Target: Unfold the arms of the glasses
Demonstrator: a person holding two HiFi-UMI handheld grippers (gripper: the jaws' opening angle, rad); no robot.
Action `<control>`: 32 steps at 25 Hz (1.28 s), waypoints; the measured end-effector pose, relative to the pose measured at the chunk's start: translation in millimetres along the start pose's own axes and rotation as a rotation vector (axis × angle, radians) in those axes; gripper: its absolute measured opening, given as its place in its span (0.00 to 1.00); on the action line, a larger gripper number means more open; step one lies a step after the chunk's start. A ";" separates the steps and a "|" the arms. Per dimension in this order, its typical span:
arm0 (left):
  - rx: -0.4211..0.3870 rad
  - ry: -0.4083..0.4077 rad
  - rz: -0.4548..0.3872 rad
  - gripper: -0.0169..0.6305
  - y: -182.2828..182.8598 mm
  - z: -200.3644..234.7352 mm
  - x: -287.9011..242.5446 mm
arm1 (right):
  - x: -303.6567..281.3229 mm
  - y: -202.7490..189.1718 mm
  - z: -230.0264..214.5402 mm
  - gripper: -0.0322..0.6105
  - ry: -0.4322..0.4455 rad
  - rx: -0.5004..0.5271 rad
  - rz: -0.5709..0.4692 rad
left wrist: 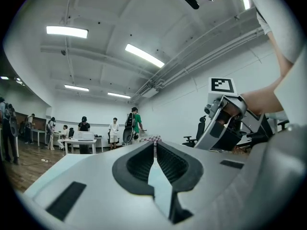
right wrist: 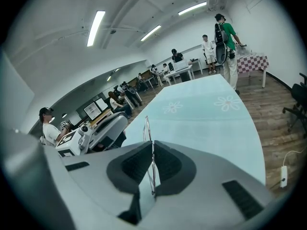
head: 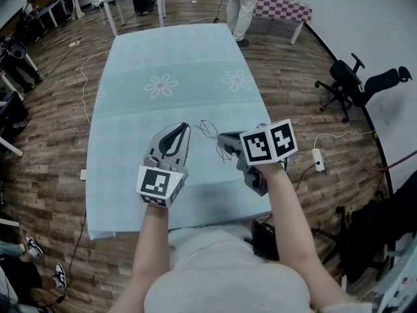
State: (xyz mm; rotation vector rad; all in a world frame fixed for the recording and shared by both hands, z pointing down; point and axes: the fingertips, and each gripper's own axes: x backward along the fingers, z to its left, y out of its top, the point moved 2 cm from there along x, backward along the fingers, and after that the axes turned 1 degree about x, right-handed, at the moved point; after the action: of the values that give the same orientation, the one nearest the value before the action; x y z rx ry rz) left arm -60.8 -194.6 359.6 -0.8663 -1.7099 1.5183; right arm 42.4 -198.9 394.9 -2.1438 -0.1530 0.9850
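While the glasses [head: 208, 130] are pinched like this, I'd say the trick is for the holding side to hold steady. The free side would open up, catch one arm near its tip and swing it out slowly around the hinge. That wire frame looks thin enough to bend if it gets yanked.

Head view: the person holds both tools above the table [head: 169, 57] with the pale blue flowered cloth. The right gripper [head: 221, 142] points left, and the glasses stick out from its tips as a little tangle of wire. The left gripper [head: 182, 132] points away from the person, its tips just left of the glasses. I can't tell from up here whether it touches them.

Left gripper view: its jaws are closed tight on each other, with nothing between the pads. No glasses show in this view, only the right tool off to the right side.

Right gripper view: these jaws are clamped on the glasses [right wrist: 149, 147]. A thin wire loop runs upright between the pads and pokes out past the tips. I can't make out from here whether the arms are folded.
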 end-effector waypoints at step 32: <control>-0.176 -0.741 0.318 0.15 -40.7 -10.6 -19.9 | -1.8 -2.3 7.9 0.08 0.034 0.060 0.054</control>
State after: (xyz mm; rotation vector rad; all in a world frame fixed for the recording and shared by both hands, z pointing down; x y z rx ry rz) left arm -42.6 -209.4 399.8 -0.7285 -2.3370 2.1036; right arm 36.1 -193.4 394.3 -2.1180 -0.0480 0.9709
